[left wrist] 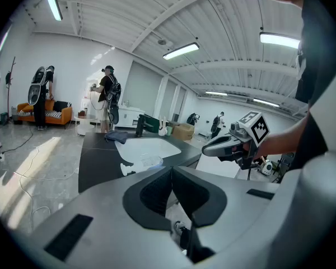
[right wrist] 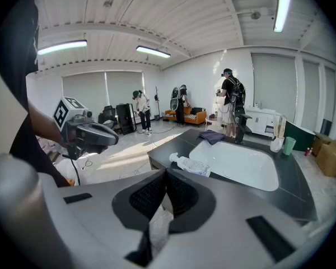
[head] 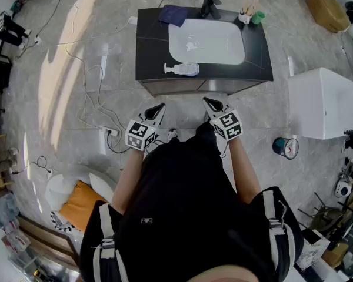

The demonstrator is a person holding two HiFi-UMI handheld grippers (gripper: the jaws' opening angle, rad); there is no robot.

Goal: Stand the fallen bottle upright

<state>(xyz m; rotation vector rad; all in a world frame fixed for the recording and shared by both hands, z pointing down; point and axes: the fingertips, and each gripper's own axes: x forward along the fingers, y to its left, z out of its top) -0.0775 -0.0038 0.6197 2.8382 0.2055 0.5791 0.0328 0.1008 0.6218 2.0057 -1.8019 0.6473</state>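
Both tongs are pressed together w/ nothing in them. The left gripper (head: 159,107) and right gripper (head: 208,101) hang side by side, short of the vanity front. The pump bottle (head: 181,69) lies on its side on the black countertop (head: 148,46), in the strip between the white basin (head: 207,43) and the front edge, pump end to the left in the head view.

Risks as I see them:
- If I come in w/ jaws unopened, I'd just shove it. It looks round, so it'd prob roll off the front edge or into the basin.
- It looks like clear thin plastic, so a hard squeeze could buckle it or let it squirt out of the pads.
- Cables (head: 91,107) trail over the floor near my feet — snag risk if I step closer.

Hard to make out:
- The bottle is small in every view. Can't tell fill level or read the label.
- My torso blocks the floor right under me.
- The items by the faucet (head: 210,4) are too small to ID, apart from a green cup (head: 257,17).
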